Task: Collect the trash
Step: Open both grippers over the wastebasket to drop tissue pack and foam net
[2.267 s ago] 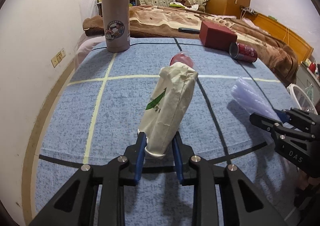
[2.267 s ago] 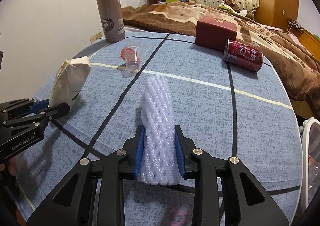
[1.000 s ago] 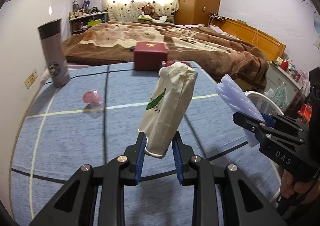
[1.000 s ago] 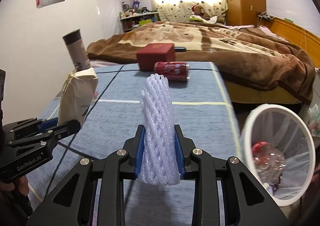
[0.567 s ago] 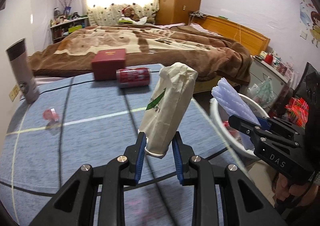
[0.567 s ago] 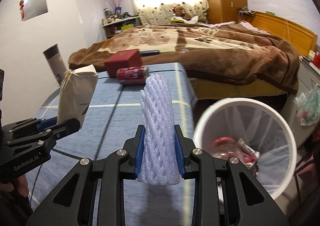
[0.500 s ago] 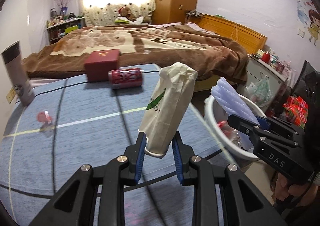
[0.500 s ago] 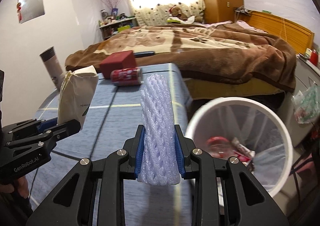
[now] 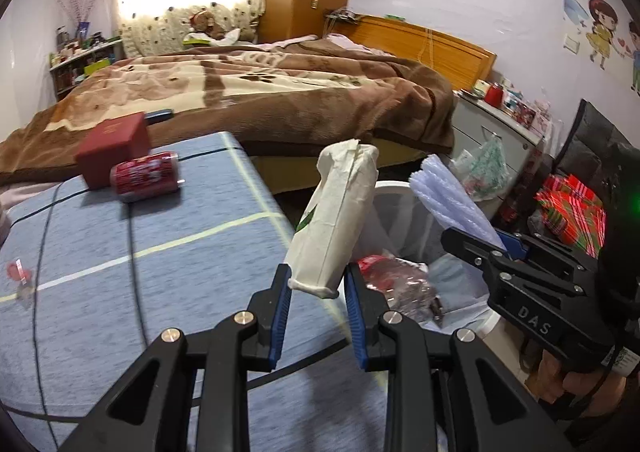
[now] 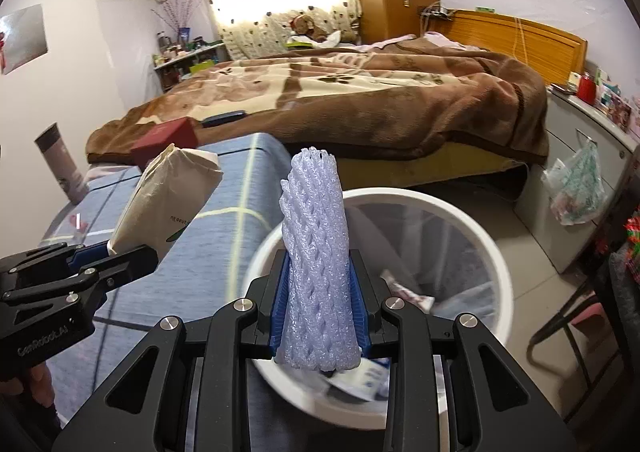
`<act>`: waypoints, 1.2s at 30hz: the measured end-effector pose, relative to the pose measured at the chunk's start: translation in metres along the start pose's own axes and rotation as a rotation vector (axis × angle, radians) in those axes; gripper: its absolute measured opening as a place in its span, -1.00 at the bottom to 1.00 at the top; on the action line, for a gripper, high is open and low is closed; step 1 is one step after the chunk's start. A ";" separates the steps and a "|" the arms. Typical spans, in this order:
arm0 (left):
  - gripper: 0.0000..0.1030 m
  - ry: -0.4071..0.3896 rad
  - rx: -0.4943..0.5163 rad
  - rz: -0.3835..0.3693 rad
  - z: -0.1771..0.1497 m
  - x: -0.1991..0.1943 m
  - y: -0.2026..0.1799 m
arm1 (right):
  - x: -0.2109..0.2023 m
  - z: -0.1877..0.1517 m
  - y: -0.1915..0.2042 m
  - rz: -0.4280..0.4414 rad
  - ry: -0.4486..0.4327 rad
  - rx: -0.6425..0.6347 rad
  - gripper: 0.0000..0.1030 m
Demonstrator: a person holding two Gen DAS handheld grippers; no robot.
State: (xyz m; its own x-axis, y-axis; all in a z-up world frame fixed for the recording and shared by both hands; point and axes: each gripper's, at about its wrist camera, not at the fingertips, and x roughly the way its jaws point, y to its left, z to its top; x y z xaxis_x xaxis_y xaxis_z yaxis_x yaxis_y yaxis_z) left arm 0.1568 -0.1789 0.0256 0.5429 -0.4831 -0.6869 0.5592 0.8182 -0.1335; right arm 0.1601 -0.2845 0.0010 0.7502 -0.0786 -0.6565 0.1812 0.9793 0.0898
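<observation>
My left gripper (image 9: pixel 317 276) is shut on the bottom of a cream paper bag (image 9: pixel 336 219), which stands tilted above the blue table's right edge. My right gripper (image 10: pixel 318 272) is shut on a white foam fruit net (image 10: pixel 316 252) and hangs over the white trash bin (image 10: pixel 492 252). The bin holds a red wrapper and other crumpled litter. In the left wrist view the bin's rim (image 9: pixel 390 184) shows just right of the bag, with the right gripper (image 9: pixel 480 240) and its foam net (image 9: pixel 448 199) over it. In the right wrist view the left gripper (image 10: pixel 120 252) carries the paper bag (image 10: pixel 172 195) at the left.
On the blue table (image 9: pixel 180 292) lie a red can (image 9: pixel 146 175), a red box (image 9: pixel 114 147) and a small clear cup (image 9: pixel 18 276); a grey tumbler (image 10: pixel 60 163) stands far left. A bed lies behind, a grey cabinet (image 10: pixel 560 187) with a hanging plastic bag to the right.
Both grippers have swung right, off the table toward the bin, each keeping its load. The bin has come under the right gripper and close beside the left one.
</observation>
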 end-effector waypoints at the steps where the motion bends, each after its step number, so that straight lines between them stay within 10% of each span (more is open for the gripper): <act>1: -0.45 0.006 0.011 -0.005 0.002 0.005 -0.006 | 0.001 -0.001 -0.003 -0.006 0.002 0.002 -0.44; 16: -0.33 0.075 0.026 -0.067 0.013 0.050 -0.054 | 0.017 -0.007 -0.050 -0.067 0.065 0.059 -0.43; 21: 0.21 0.062 0.033 -0.076 0.012 0.048 -0.059 | 0.019 -0.010 -0.056 -0.095 0.091 0.069 -0.26; 24: 0.22 0.064 0.026 -0.077 0.013 0.047 -0.057 | 0.018 -0.012 -0.056 -0.083 0.090 0.062 0.12; 36: 0.24 0.034 -0.022 -0.048 0.006 0.028 -0.035 | 0.011 -0.014 -0.051 -0.082 0.074 0.061 0.12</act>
State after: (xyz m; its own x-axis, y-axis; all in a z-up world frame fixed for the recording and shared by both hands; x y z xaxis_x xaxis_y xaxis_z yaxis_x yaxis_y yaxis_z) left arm 0.1558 -0.2232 0.0157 0.4940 -0.5112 -0.7034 0.5695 0.8015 -0.1825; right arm 0.1501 -0.3331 -0.0209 0.6824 -0.1417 -0.7171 0.2801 0.9569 0.0775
